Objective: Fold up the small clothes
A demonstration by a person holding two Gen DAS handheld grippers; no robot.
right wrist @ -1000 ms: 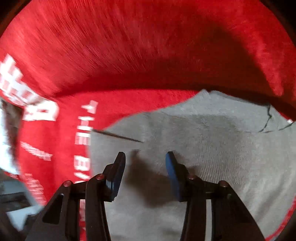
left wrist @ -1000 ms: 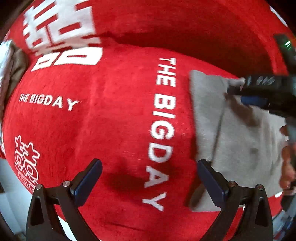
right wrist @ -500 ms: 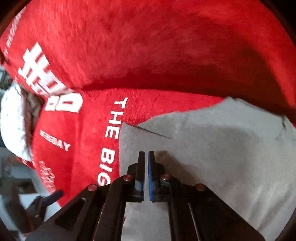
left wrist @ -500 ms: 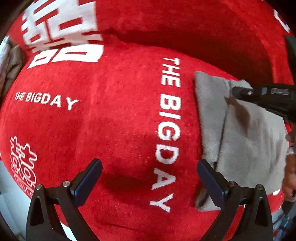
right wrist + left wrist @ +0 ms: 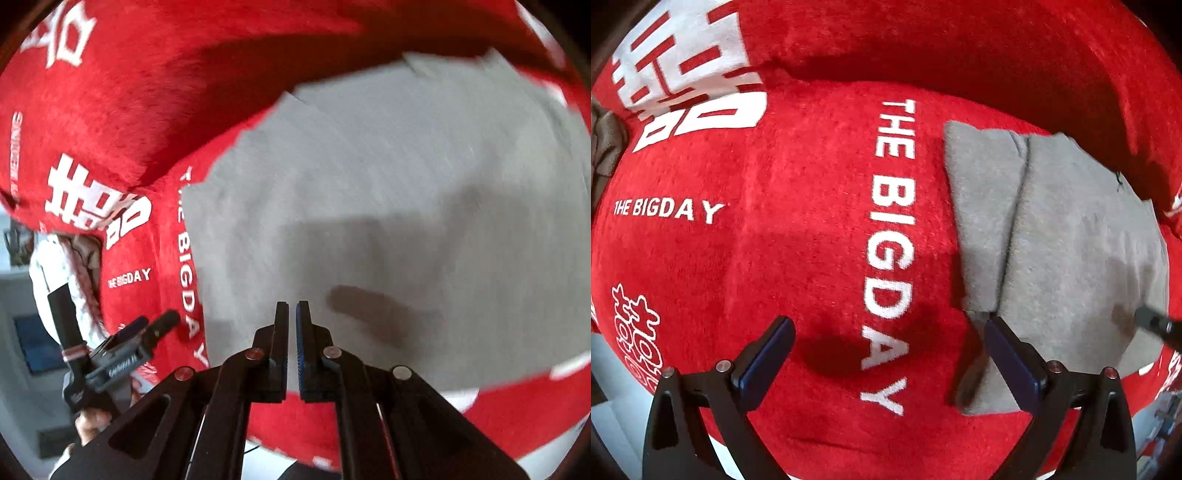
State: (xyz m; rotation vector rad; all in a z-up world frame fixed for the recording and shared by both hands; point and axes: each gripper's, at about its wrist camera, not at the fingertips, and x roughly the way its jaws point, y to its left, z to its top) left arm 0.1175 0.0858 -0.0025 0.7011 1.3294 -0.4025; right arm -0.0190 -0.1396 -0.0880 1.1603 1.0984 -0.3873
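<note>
Jaws on our right gripper [image 5: 291, 314] are clenched together with nothing visible between them, poised above the grey garment [image 5: 388, 206]. Jaws on our left gripper [image 5: 890, 354] stand released and wide, over the red cover [image 5: 775, 240], its right finger [image 5: 1015, 362] just over the garment's left edge.

The garment lies on the red cover, toward its right side in the left wrist view, next to the white lettering [image 5: 890, 236]. One fold line runs down its left part, so we judge it partly folded.

For the next fold, we recommend:
- Release the right jaws before descending, since clenched jaws cannot take cloth.
- Take both layers at one edge, not only the top layer.
- Use the left gripper to pin or lift the near left edge so that the cloth does not slide on the plush cover.
- Lay edge on edge, then smooth outward.

The left wrist view shows the fold line and the whole left edge sharply; the right wrist view is blurred there. The right wrist view alone shows the left gripper's body with the hand [image 5: 90, 424] holding it, and a pale bundle [image 5: 62, 266] past the cover's left edge.
</note>
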